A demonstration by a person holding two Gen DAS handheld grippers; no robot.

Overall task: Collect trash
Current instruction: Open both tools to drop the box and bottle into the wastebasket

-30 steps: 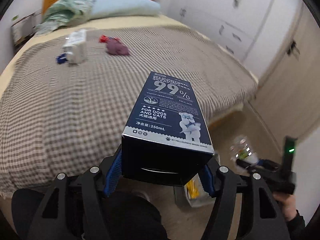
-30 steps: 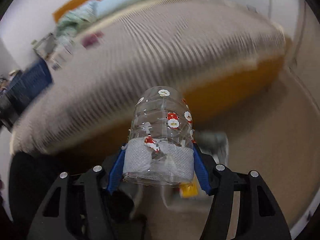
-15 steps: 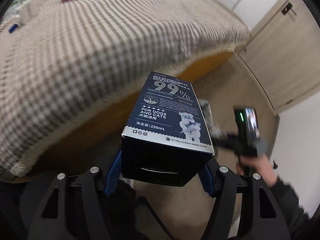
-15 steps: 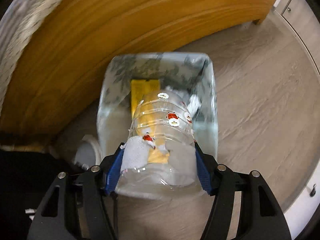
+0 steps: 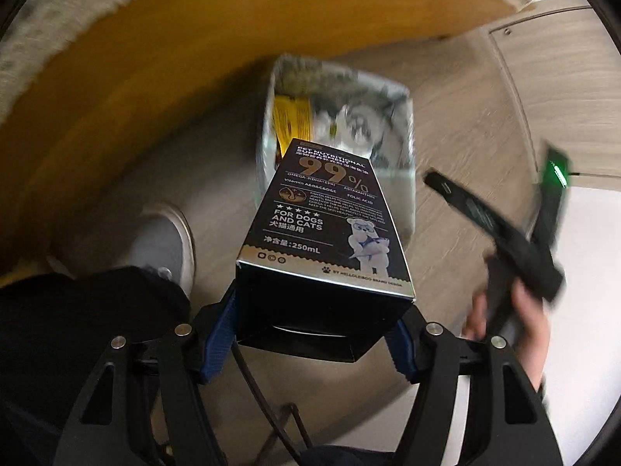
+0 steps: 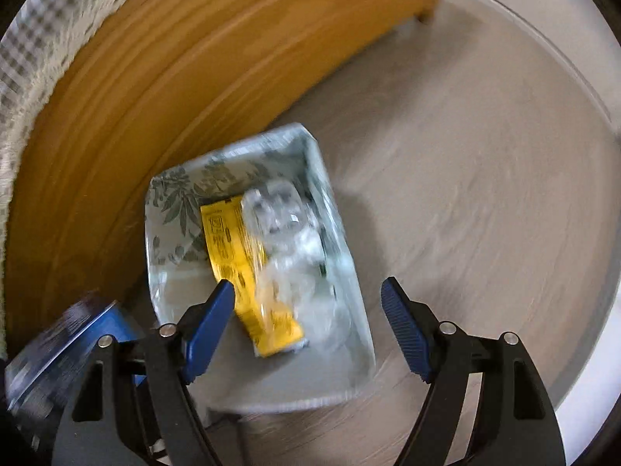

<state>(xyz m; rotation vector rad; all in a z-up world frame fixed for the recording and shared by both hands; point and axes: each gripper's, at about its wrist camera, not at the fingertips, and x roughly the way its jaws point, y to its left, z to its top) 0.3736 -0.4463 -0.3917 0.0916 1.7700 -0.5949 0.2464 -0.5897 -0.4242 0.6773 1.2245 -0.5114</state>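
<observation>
My left gripper (image 5: 310,334) is shut on a dark blue pet-supplement carton (image 5: 322,229) and holds it above the near end of the leaf-patterned trash bin (image 5: 403,97) on the floor. The bin (image 6: 174,194) holds a yellow packet (image 6: 240,256) and the clear plastic bottle (image 6: 287,225), both blurred. My right gripper (image 6: 308,306) is open and empty just above the bin's near side. The carton (image 6: 58,341) shows at the lower left of the right wrist view. The right gripper (image 5: 500,233) shows at the right of the left wrist view.
The wooden bed frame (image 5: 194,58) with the checked cover's fringe (image 6: 23,62) runs along the far side of the bin. My grey shoe (image 5: 163,244) stands left of the bin. Wood floor (image 6: 465,194) lies to the right, closet doors (image 5: 562,77) beyond.
My right gripper has opened and dropped the clear bottle into the bin, then drawn back. My left gripper has swung down from the bed to above the bin, carton still held.
</observation>
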